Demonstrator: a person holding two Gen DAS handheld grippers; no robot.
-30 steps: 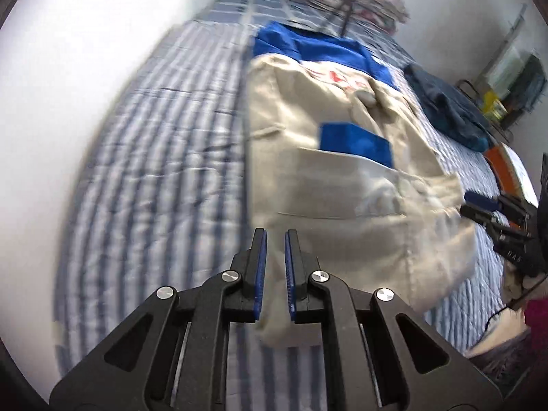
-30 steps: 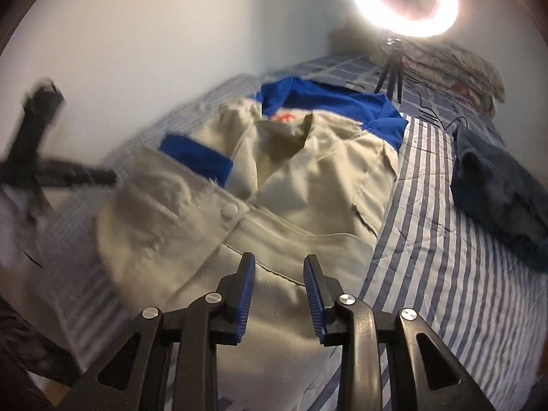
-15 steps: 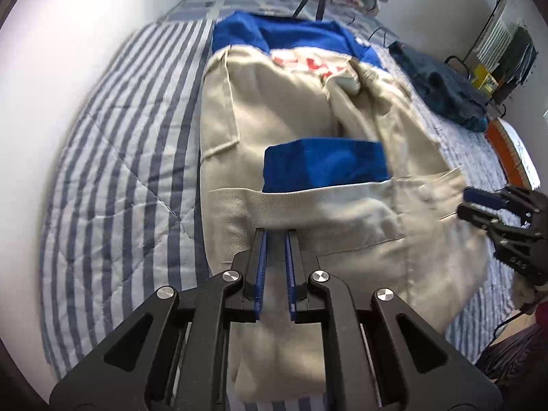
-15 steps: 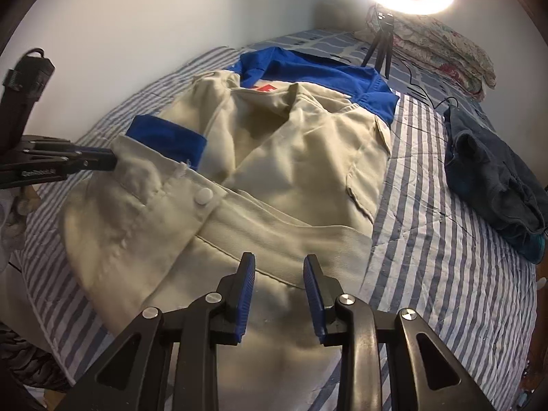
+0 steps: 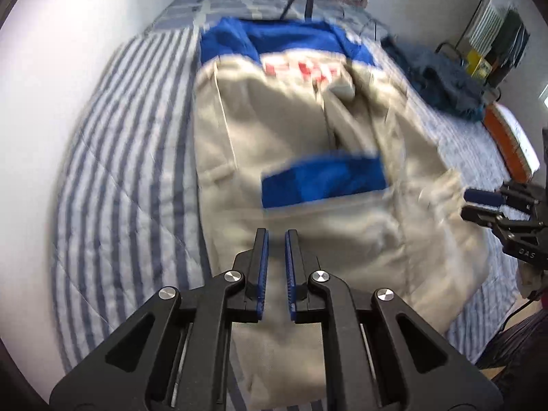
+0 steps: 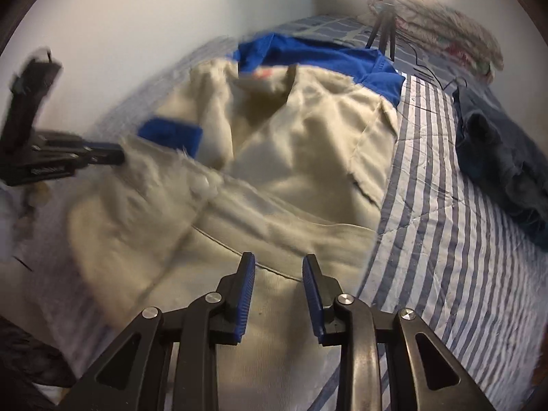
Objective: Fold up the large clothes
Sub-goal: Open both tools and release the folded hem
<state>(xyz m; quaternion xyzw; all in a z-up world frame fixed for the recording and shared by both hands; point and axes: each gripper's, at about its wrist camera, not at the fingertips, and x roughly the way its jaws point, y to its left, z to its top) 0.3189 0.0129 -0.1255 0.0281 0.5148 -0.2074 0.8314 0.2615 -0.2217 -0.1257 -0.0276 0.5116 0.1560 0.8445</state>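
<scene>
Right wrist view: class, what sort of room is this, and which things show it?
Most likely a bedroom: a striped quilt covers a bed, pillows lie at its head, and a beige-and-blue jacket is spread on it.

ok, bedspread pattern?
Blue-and-white stripes on the bedspread, sharpest in the right wrist view beside the beige jacket.

Beige work jacket [image 5: 274, 130] with blue yoke and collar, lying flat along a blue-and-white striped quilt [image 5: 130, 178], collar end toward the pillows. A red mark, blurred, sits just below the blue yoke. One sleeve with a blue cuff [image 5: 322, 179] is folded crosswise over the lower body. In the right wrist view the jacket [image 6: 308, 144] shows creased, partly open front panels.
</scene>
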